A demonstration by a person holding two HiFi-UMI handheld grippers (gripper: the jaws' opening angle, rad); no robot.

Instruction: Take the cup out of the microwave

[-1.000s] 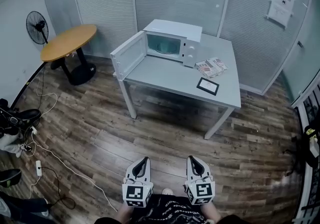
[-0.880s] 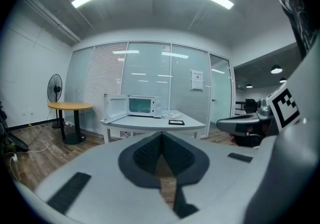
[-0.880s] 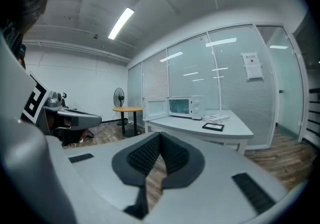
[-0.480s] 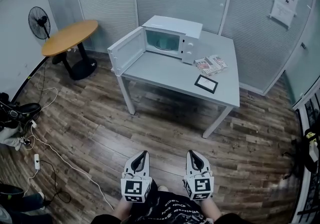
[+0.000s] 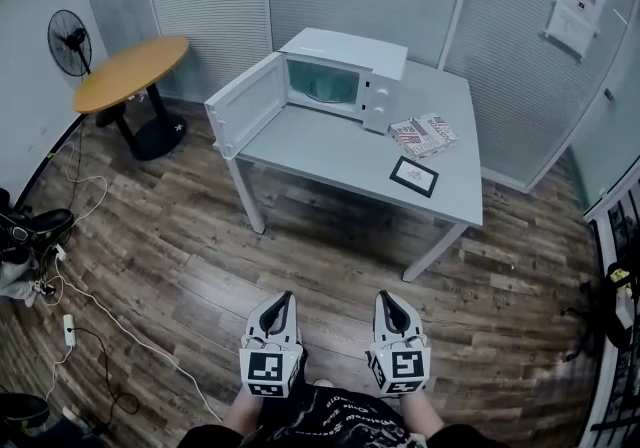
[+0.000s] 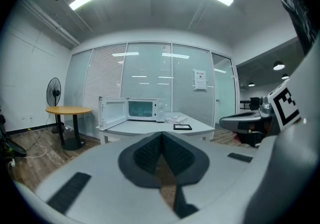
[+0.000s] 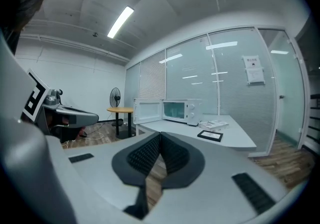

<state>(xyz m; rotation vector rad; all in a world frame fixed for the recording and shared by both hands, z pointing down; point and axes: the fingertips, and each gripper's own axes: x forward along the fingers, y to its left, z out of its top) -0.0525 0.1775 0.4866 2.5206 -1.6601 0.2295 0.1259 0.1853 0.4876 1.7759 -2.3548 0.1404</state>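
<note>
A white microwave (image 5: 345,78) stands at the back left of a grey table (image 5: 350,151), its door (image 5: 240,113) swung wide open to the left. Its lit cavity shows in the left gripper view (image 6: 142,109) and the right gripper view (image 7: 175,111); whether a cup is in it I cannot make out. My left gripper (image 5: 283,301) and right gripper (image 5: 386,301) are side by side over the wooden floor, well short of the table. Both are shut with nothing between their pads and point toward the table.
A magazine (image 5: 423,133) and a black-framed card (image 5: 415,176) lie on the table's right part. A round wooden table (image 5: 130,81) and a standing fan (image 5: 68,41) are at the left. Cables and a power strip (image 5: 70,321) trail over the floor at the left.
The table and microwave have shifted slightly left and grown a little in the head view, as I have moved a bit across the floor. Both grippers stay shut and side by side.
</note>
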